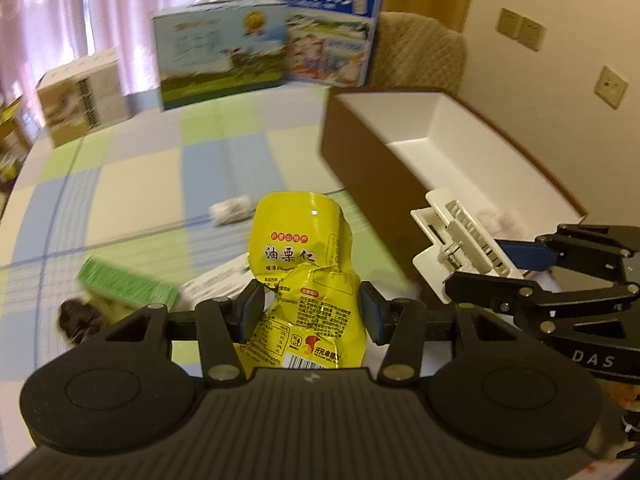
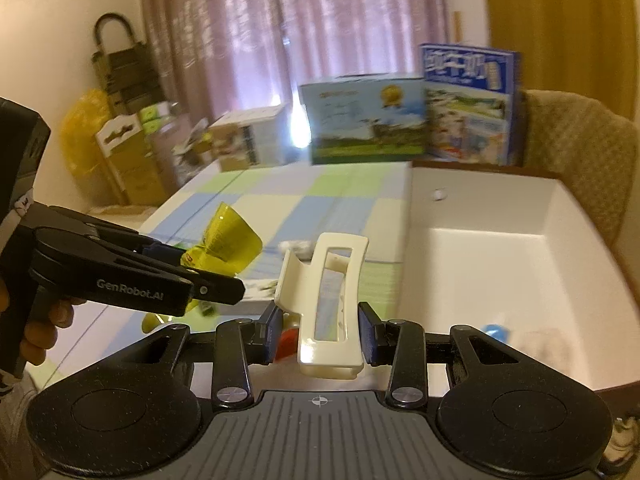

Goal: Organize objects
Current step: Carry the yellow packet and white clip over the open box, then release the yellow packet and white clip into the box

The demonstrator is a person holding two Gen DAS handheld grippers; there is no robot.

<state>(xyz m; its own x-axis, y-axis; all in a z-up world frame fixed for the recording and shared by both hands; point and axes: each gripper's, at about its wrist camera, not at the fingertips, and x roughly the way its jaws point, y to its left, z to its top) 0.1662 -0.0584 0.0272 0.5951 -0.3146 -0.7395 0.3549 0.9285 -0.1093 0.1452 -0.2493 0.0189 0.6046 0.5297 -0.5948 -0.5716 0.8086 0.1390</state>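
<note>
Small white obj (image 1: 231,209) on cloth too blurred to ID; dark lump (image 1: 78,320) unclear.

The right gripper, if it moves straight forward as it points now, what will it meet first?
Probably nothing soon: the right gripper, shut on the clip, points over the tablecloth beside the box. Depth is unclear.

Pink curtains (image 2: 320,40), quilted chair (image 1: 420,52), wall sockets (image 1: 520,34), checked tablecloth (image 1: 160,176).

The box (image 2: 500,264) at right is open-topped, its white floor mostly bare; a small blue item (image 2: 496,332) lies near its lower edge. Cartons (image 1: 224,60) wall off the table's (image 1: 140,168) upper edge. Mid-frame cloth lies bare; a green packet (image 1: 128,284) and white roll (image 1: 232,210) clutter the lower centre.
</note>
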